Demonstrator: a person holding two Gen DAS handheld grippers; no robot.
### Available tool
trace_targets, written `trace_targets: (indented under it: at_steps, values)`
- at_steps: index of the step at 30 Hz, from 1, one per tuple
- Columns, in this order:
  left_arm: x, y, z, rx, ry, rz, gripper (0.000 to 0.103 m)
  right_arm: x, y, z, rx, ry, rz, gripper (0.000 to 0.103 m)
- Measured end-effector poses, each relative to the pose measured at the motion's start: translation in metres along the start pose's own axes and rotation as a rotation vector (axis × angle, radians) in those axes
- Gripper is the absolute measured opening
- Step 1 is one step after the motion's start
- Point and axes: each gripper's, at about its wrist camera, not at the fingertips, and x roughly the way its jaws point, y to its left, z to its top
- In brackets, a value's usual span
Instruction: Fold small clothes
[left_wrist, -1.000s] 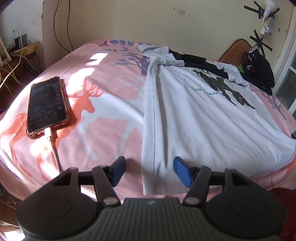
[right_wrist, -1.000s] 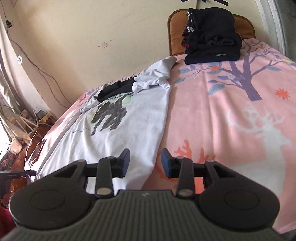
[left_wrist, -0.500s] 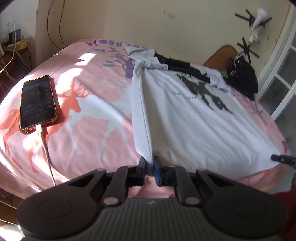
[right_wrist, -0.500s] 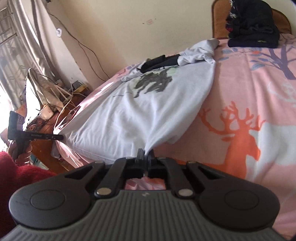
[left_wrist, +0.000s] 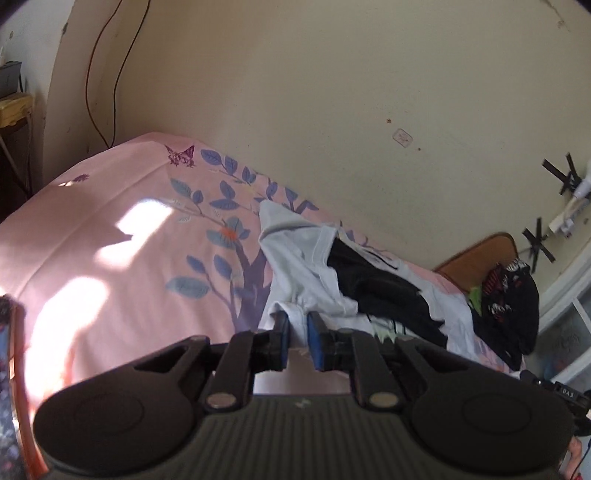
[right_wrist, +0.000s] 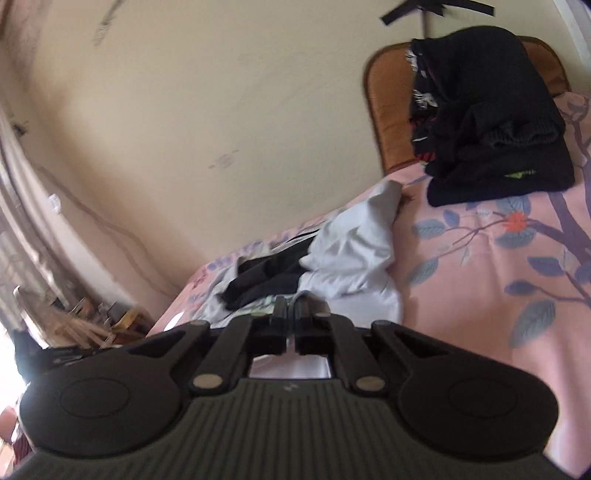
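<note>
Fingers (left_wrist: 314, 336) above pink bedsheet (left_wrist: 122, 258) (cream wall (left_wrist: 332, 92)).

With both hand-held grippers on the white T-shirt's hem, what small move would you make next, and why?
Probably lower the hem onto the collar end. The left hand-held gripper and right hand-held gripper pinch the white T-shirt just short of its bunched top, so the fold looks nearly complete.

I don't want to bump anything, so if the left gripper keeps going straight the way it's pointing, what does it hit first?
Likely the bunched top of the white T-shirt that the left gripper already pinches, with the black garment just right; depth is unclear.
</note>
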Motion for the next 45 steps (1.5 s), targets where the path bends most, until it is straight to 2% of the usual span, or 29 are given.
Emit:
trace_targets:
  at_steps: [1, 2, 3, 4, 5, 6, 8, 10, 11, 13, 14, 15, 17, 19, 21, 23, 24, 26, 28, 30, 32, 34, 35, 37, 40, 43, 45]
  values:
    - [0.015, -0.002, 0.004, 0.01, -0.019, -0.013, 0.018, 0.017, -0.005, 0.009, 0.012, -0.011, -0.038, 0.006]
    - [0.028, -0.002, 0.004, 0.02, -0.03, 0.002, 0.037, 0.031, -0.008, 0.013, -0.001, -0.035, -0.081, 0.007]
    - [0.037, 0.0, 0.001, 0.002, -0.019, 0.046, 0.048, 0.041, -0.009, 0.014, -0.023, -0.06, -0.141, 0.012]
    - [0.041, 0.002, -0.004, -0.011, -0.008, 0.059, 0.055, 0.048, -0.011, 0.013, -0.032, -0.068, -0.213, 0.035]
    - [0.041, 0.006, -0.013, 0.013, 0.007, 0.031, 0.055, 0.051, -0.013, 0.01, -0.032, -0.051, -0.251, 0.049]
    - [0.039, 0.008, -0.019, 0.04, 0.022, 0.021, 0.055, 0.048, -0.015, 0.005, -0.033, -0.036, -0.255, 0.064]
    - [0.031, 0.009, -0.028, 0.077, 0.018, 0.031, 0.05, 0.029, -0.016, -0.008, -0.069, -0.06, -0.249, 0.063]
    - [0.024, 0.005, -0.034, 0.109, 0.007, -0.008, 0.047, 0.015, -0.011, -0.016, -0.129, -0.07, -0.237, 0.058]
    - [0.022, -0.003, -0.033, 0.129, 0.016, -0.025, 0.041, 0.014, -0.005, -0.019, -0.148, -0.057, -0.21, 0.055]
    - [0.034, -0.023, -0.032, 0.191, 0.07, -0.037, 0.03, 0.028, 0.007, -0.02, -0.171, 0.023, -0.156, 0.03]
    - [0.043, -0.034, -0.032, 0.227, 0.102, -0.035, 0.025, 0.042, 0.014, -0.021, -0.193, 0.08, -0.14, 0.024]
    - [0.053, -0.045, -0.034, 0.265, 0.136, -0.024, 0.024, 0.056, 0.02, -0.022, -0.218, 0.128, -0.132, 0.019]
    - [0.079, -0.065, -0.037, 0.335, 0.209, 0.001, 0.023, 0.086, 0.03, -0.026, -0.269, 0.214, -0.112, 0.019]
    - [0.107, -0.077, -0.038, 0.36, 0.265, 0.011, 0.024, 0.119, 0.041, -0.028, -0.298, 0.288, -0.104, 0.019]
    - [0.132, -0.085, -0.034, 0.372, 0.259, 0.061, 0.024, 0.154, 0.046, -0.028, -0.3, 0.328, -0.099, 0.02]
    - [0.142, -0.089, -0.02, 0.34, 0.211, 0.105, 0.024, 0.178, 0.054, -0.021, -0.342, 0.288, -0.116, 0.02]
    - [0.139, -0.088, -0.011, 0.3, 0.19, 0.097, 0.024, 0.186, 0.057, -0.014, -0.352, 0.269, -0.129, 0.022]
    - [0.124, -0.086, 0.008, 0.258, 0.121, 0.033, 0.03, 0.181, 0.056, 0.005, -0.301, 0.226, -0.075, 0.022]
    - [0.113, -0.089, 0.026, 0.279, 0.044, 0.055, 0.032, 0.166, 0.055, 0.025, -0.283, 0.178, -0.021, 0.022]
    - [0.119, -0.097, 0.047, 0.327, 0.003, 0.115, 0.035, 0.158, 0.054, 0.045, -0.324, 0.129, -0.035, 0.026]
    - [0.142, -0.107, 0.068, 0.363, 0.018, 0.161, 0.042, 0.163, 0.044, 0.067, -0.348, 0.095, -0.098, 0.029]
    - [0.173, -0.118, 0.083, 0.413, 0.051, 0.193, 0.053, 0.178, 0.029, 0.089, -0.337, 0.087, -0.162, 0.035]
    - [0.19, -0.122, 0.089, 0.436, 0.064, 0.218, 0.055, 0.187, 0.02, 0.1, -0.331, 0.09, -0.186, 0.038]
    - [0.228, -0.126, 0.096, 0.48, 0.114, 0.257, 0.055, 0.207, 0.003, 0.119, -0.319, 0.116, -0.22, 0.052]
    - [0.277, -0.131, 0.096, 0.525, 0.195, 0.288, 0.056, 0.246, -0.015, 0.136, -0.31, 0.208, -0.255, 0.054]
    - [0.312, -0.132, 0.088, 0.579, 0.238, 0.349, 0.056, 0.285, -0.02, 0.139, -0.332, 0.298, -0.275, 0.059]
    - [0.329, -0.129, 0.082, 0.597, 0.268, 0.363, 0.051, 0.307, -0.017, 0.134, -0.363, 0.349, -0.279, 0.063]
